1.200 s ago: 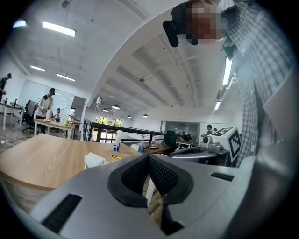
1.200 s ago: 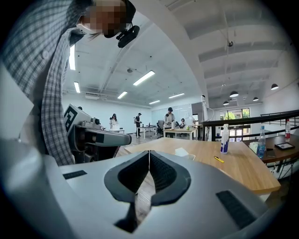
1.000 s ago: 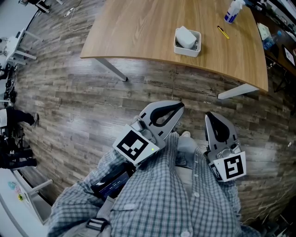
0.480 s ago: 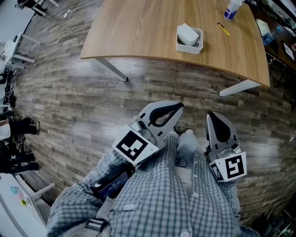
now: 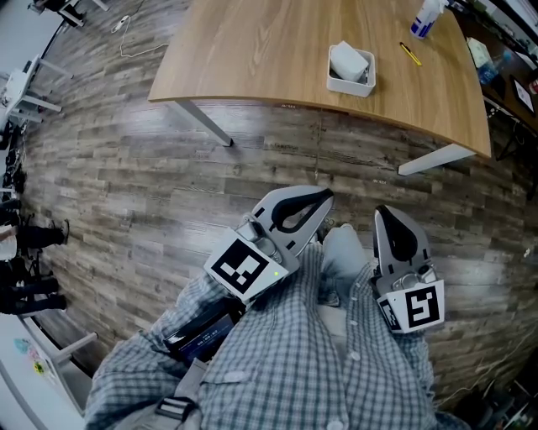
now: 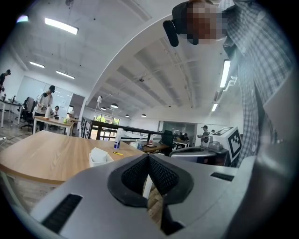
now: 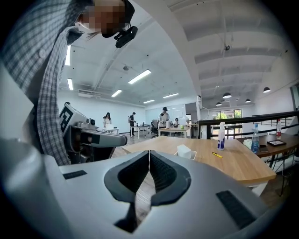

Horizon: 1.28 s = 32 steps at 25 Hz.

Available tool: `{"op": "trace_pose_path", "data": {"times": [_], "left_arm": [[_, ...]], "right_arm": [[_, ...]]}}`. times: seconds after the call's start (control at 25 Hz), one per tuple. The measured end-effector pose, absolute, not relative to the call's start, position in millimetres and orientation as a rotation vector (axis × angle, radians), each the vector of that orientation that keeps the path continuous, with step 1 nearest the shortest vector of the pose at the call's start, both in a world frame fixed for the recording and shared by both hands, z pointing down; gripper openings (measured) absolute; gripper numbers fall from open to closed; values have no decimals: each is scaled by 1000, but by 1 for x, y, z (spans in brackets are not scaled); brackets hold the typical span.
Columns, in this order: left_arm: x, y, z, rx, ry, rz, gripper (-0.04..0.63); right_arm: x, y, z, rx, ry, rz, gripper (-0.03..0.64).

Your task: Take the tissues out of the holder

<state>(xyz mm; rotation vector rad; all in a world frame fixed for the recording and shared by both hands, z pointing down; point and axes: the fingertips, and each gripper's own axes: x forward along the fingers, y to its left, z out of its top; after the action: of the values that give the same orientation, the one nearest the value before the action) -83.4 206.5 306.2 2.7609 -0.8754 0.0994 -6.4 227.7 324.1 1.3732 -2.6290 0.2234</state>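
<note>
Wooden table [image 5: 252, 59] carries one white holder [image 5: 350, 89] with the tissues [image 5: 348, 60] standing inside, maybe one pack. They look soft and light, so pinch the raised top gently. Left gripper [image 5: 323, 196] and right gripper [image 5: 381, 211], both closed and empty, are well apart from it.

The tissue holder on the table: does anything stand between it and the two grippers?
Nothing visible does. The left gripper and right gripper, both shut, hang over the floor, short of the table. The tissue holder stands near the table's near edge; the pen and spray bottle lie beyond it.
</note>
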Motion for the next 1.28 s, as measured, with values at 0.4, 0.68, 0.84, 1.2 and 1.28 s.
{"op": "trace_pose_path", "data": {"times": [0.4, 0.68, 0.84, 1.2, 1.28], "left_arm": [[-84, 200, 309, 2746, -881, 116, 5], [-82, 185, 320, 2717, -913, 152, 5], [-74, 170, 317, 2711, -927, 131, 5], [-53, 135, 319, 2697, -942, 123, 5], [-46, 125, 319, 2698, -944, 127, 5]], "right_arm": [[0, 214, 329, 1374, -2616, 240, 15], [4, 197, 332, 1364, -2613, 241, 15], [16, 182, 332, 1355, -2608, 231, 15], [32, 147, 336, 1310, -2616, 227, 15], [35, 136, 334, 1314, -2621, 226, 15]]}}
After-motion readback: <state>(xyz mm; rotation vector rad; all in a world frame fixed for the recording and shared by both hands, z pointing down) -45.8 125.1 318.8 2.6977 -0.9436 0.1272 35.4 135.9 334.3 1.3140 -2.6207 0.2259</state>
